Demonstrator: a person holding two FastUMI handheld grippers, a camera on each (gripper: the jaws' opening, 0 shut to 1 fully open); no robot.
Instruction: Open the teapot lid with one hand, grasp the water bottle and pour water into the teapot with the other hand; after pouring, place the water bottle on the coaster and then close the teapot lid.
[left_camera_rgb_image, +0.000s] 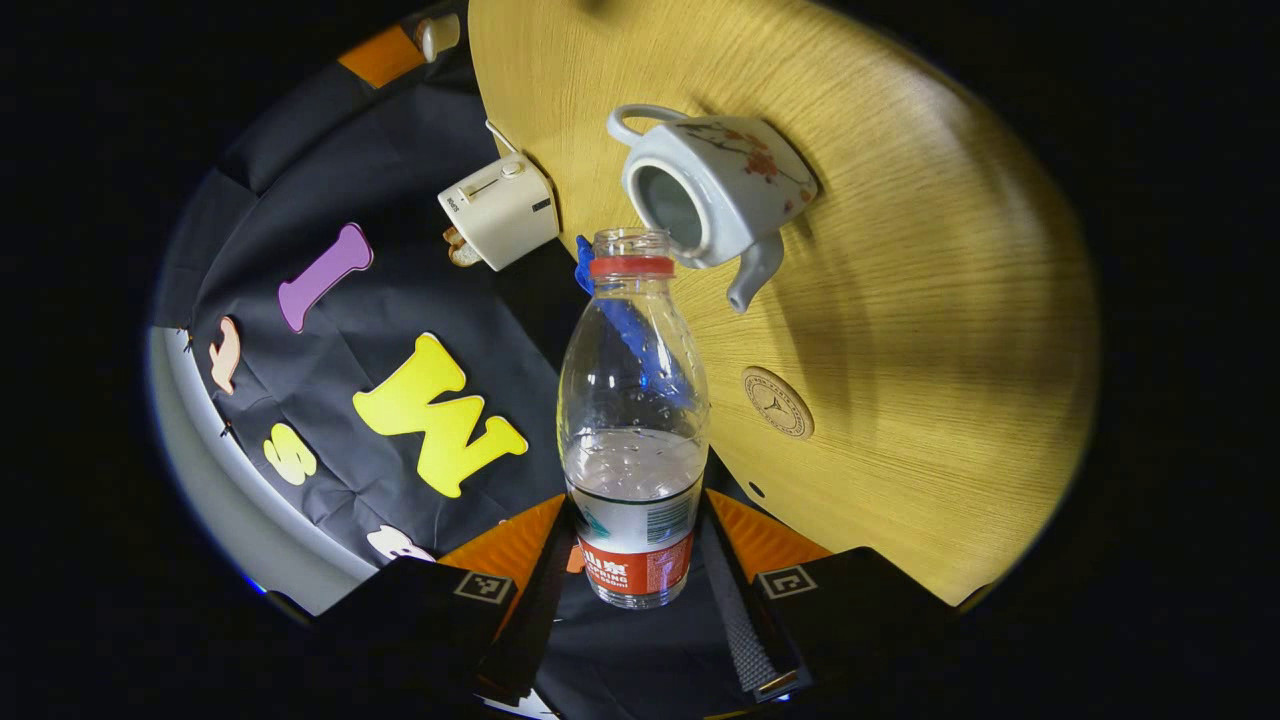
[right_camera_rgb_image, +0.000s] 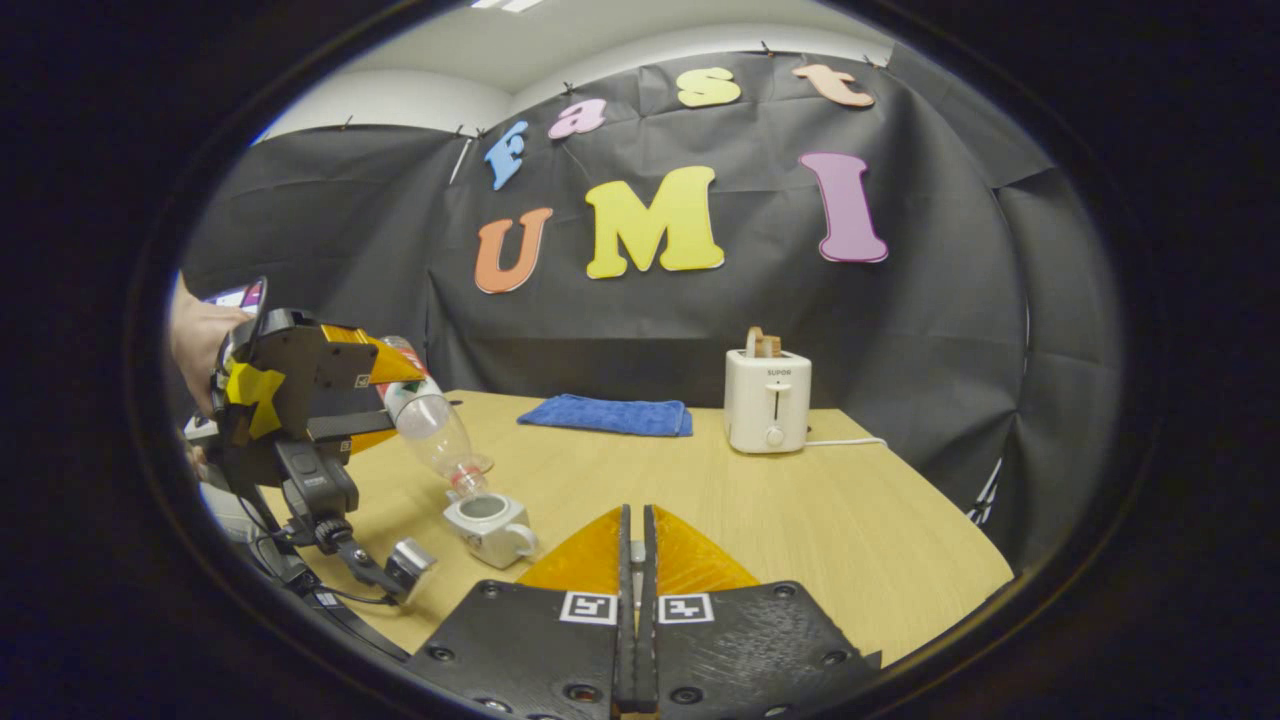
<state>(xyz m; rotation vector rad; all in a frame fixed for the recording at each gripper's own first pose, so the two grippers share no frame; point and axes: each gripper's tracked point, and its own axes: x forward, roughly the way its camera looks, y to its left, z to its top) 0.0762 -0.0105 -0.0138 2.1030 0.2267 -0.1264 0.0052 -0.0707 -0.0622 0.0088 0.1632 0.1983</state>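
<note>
My left gripper (left_camera_rgb_image: 635, 560) is shut on the labelled base end of a clear, uncapped water bottle (left_camera_rgb_image: 633, 400). In the right gripper view the bottle (right_camera_rgb_image: 430, 425) tilts mouth-down, its neck just above the open white teapot (right_camera_rgb_image: 488, 525). A hand (right_camera_rgb_image: 195, 340) holds that left gripper (right_camera_rgb_image: 300, 400). The teapot (left_camera_rgb_image: 715, 190) has no lid on, and its dark opening faces the bottle's mouth. A round coaster (left_camera_rgb_image: 777, 402) lies on the table near the teapot's spout. My right gripper (right_camera_rgb_image: 637, 520) is held above the table, shut, with a small pale bit of the lid between its tips.
A white toaster (right_camera_rgb_image: 767, 400) stands at the back of the wooden table (right_camera_rgb_image: 850, 520), its cord trailing right. A folded blue cloth (right_camera_rgb_image: 605, 414) lies by the back edge. The toaster (left_camera_rgb_image: 500, 210) sits at the table's rim in the left gripper view.
</note>
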